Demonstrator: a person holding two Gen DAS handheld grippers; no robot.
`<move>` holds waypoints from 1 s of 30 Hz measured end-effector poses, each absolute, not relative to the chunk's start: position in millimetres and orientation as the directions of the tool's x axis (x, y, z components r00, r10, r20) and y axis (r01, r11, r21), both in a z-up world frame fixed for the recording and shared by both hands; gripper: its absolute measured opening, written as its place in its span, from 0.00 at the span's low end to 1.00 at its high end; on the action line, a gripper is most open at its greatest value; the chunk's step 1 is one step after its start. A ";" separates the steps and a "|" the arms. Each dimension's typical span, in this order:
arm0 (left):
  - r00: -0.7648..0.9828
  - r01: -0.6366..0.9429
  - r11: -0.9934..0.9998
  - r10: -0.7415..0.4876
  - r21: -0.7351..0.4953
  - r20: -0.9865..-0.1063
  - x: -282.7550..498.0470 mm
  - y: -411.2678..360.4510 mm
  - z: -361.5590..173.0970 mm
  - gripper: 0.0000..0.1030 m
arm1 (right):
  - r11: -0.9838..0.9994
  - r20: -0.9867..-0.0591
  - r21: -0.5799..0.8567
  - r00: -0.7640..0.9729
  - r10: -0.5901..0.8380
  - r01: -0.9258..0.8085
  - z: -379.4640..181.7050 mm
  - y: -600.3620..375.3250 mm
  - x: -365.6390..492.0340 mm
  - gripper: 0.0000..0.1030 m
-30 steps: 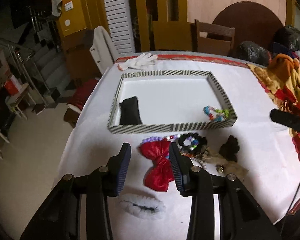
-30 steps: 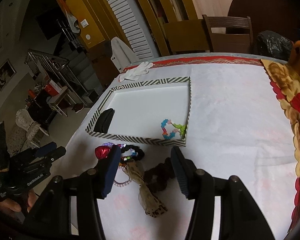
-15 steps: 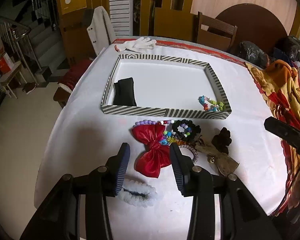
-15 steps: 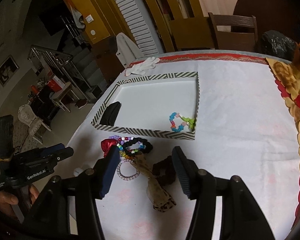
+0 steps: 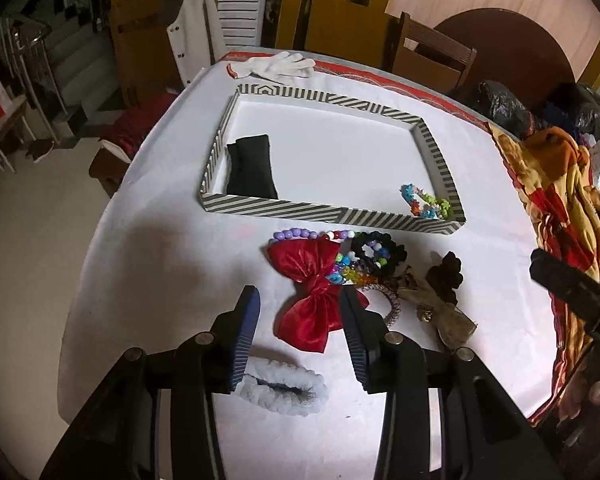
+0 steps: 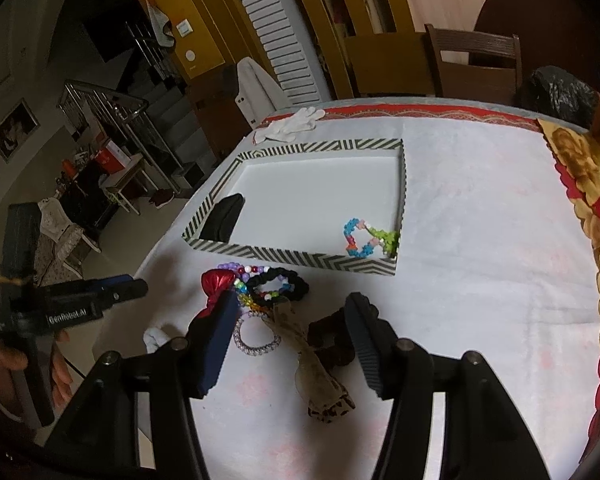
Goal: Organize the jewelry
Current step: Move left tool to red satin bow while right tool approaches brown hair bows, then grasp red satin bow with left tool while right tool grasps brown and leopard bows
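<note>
A striped tray [image 5: 332,216] [image 6: 292,256] holds a black pouch [image 5: 250,168] [image 6: 222,218] at its left and a colourful bead bracelet [image 5: 426,204] [image 6: 366,236] at its right. In front lie a red bow [image 5: 314,292] [image 6: 216,282], purple beads [image 5: 296,234], a black scrunchie [image 5: 378,250] [image 6: 278,282], a coiled hair tie [image 6: 256,340], a tan bow [image 5: 440,312] [image 6: 316,368], a dark scrunchie [image 5: 446,274] [image 6: 328,336] and a fluffy white band [image 5: 280,388]. My left gripper [image 5: 298,336] is open above the red bow. My right gripper [image 6: 290,340] is open above the tan bow.
A white glove [image 5: 276,66] [image 6: 292,122] lies at the table's far edge. A patterned orange cloth [image 5: 560,184] [image 6: 588,200] covers the right side. Chairs [image 6: 476,64] stand behind the table. The table drops off to the floor on the left.
Both grippers have pulled back and risen a little, so the jewelry pile sits farther ahead. Both stay open and empty. No item has moved.
</note>
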State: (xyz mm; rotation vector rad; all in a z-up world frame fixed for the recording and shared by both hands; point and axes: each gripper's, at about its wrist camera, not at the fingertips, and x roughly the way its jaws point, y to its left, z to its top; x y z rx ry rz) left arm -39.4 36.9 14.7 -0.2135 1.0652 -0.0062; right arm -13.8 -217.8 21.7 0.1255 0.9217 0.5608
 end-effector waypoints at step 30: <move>0.370 -0.071 0.960 -0.226 -0.270 -0.901 12.4 22.8 -55.6 0.53 | 0.935 -0.868 0.286 0.358 0.345 -0.209 -81.3 -212.4 41.4 0.62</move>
